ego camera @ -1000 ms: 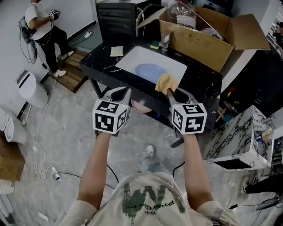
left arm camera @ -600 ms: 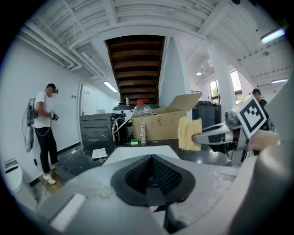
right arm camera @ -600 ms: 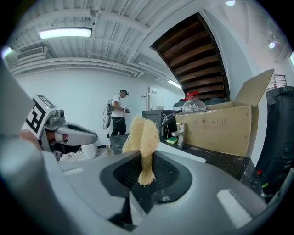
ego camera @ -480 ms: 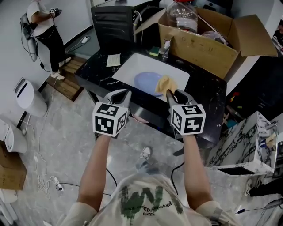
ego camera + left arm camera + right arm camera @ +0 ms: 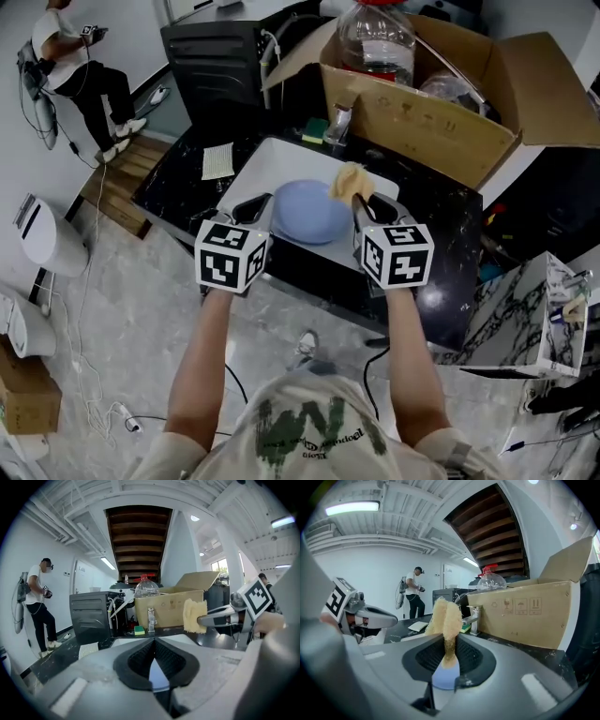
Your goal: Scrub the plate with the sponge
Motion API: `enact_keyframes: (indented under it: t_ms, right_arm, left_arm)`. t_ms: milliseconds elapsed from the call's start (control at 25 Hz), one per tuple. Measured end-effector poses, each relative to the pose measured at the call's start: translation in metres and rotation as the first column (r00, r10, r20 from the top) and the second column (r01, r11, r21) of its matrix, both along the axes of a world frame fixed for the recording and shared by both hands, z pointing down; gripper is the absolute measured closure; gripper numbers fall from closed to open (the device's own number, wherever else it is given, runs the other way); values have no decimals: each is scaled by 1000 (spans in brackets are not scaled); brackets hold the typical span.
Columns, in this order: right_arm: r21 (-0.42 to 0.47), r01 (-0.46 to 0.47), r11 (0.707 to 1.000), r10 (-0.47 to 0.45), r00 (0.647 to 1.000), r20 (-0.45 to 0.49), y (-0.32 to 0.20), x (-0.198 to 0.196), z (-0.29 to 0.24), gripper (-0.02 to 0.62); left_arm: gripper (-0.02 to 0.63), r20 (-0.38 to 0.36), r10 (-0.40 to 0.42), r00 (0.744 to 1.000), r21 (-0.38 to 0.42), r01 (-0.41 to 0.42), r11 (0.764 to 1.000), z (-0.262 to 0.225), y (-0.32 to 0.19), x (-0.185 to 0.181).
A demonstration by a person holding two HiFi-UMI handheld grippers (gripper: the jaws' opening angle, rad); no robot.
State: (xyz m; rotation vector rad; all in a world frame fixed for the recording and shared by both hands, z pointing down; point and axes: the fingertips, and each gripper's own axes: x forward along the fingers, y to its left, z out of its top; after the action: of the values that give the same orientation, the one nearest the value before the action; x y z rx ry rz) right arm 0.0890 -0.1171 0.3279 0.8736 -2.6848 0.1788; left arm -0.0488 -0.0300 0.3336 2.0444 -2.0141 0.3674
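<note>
1. Far left, a person (image 5: 66,56) stands on the floor, well away from the counter (image 5: 441,244). On the counter's left end sit a black machine (image 5: 211,56) and a pale cloth (image 5: 217,161) – we can read no writing on either.
2. The left gripper (image 5: 255,204) hangs just beside the left rim of the plate (image 5: 309,214). Its jaws meet at the tips with nothing clamped between them. Its cube carries a black-and-white square marker, not lettering.
3. The blue plate lies in the white sink (image 5: 267,164), near the front edge, between the two grippers.
4. The right gripper (image 5: 361,199) has its jaws clamped on the yellow sponge (image 5: 349,180). The sponge stands up from the jaws over the plate's far right edge – we cannot tell whether it touches the plate.
5. Behind the sink stand a tap (image 5: 339,120) and, just left of it, a green pad (image 5: 314,129).
6. To the right, an open cardboard box (image 5: 422,103) holds a clear bottle (image 5: 375,42) with a red cap. The box front shows three printed symbols (image 5: 520,605): a glass, an umbrella and paired up-arrows.
7. At the bottom, our shirt (image 5: 300,427) bears a large green "W"; the small line beneath is too blurred to read.
</note>
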Motion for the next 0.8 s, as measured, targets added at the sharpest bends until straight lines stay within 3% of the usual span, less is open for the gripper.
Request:
enact_keyframes:
  t_ms: [440, 800]
  right_arm:
    - [-20, -38, 999, 38, 999, -27, -64, -21, 11, 532]
    - [-40, -62, 997, 61, 998, -17, -88, -25, 20, 532]
  left_arm:
    - [603, -27, 43, 999, -15, -43, 999, 12, -75, -22]
    - [603, -15, 56, 998, -41, -57, 998, 19, -101, -32]
